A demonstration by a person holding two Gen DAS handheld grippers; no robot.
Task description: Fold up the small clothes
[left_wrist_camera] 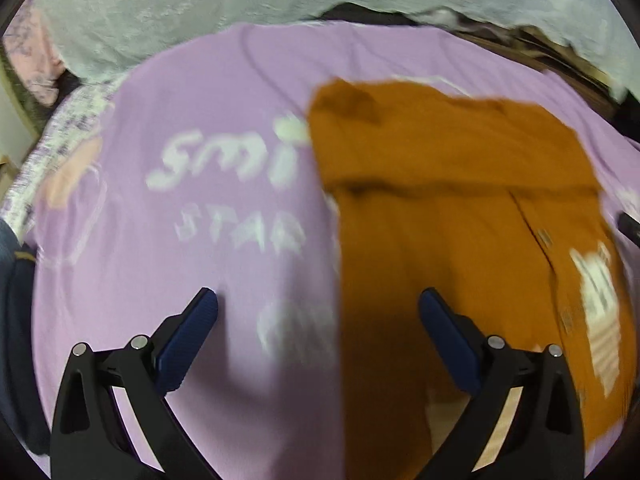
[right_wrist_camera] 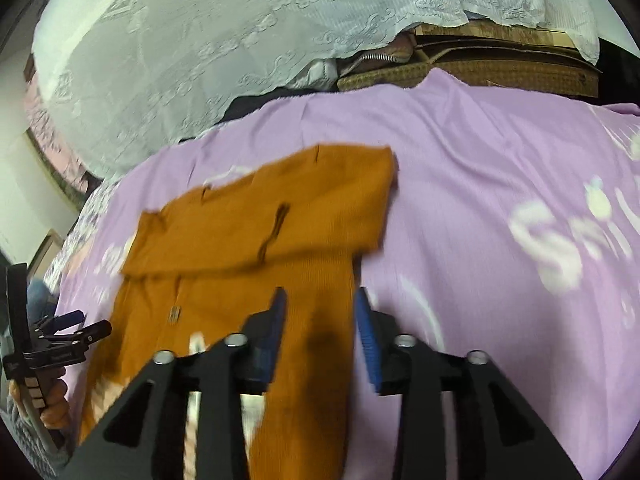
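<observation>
A small orange ribbed garment (left_wrist_camera: 460, 216) lies on a lilac printed sheet (left_wrist_camera: 200, 240), its top part folded down over the body. My left gripper (left_wrist_camera: 318, 304) is open and empty above the garment's left edge. The same garment (right_wrist_camera: 256, 232) fills the middle of the right wrist view. My right gripper (right_wrist_camera: 320, 300) is open, its fingers astride a strip of the garment's right side, gripping nothing. The left gripper (right_wrist_camera: 72, 326) also shows at the far left of that view, held in a hand.
A white lace cloth (right_wrist_camera: 224, 40) hangs behind the sheet. A woven brown box (right_wrist_camera: 480, 72) sits at the back right. A floral fabric (left_wrist_camera: 56, 136) lies at the sheet's left edge.
</observation>
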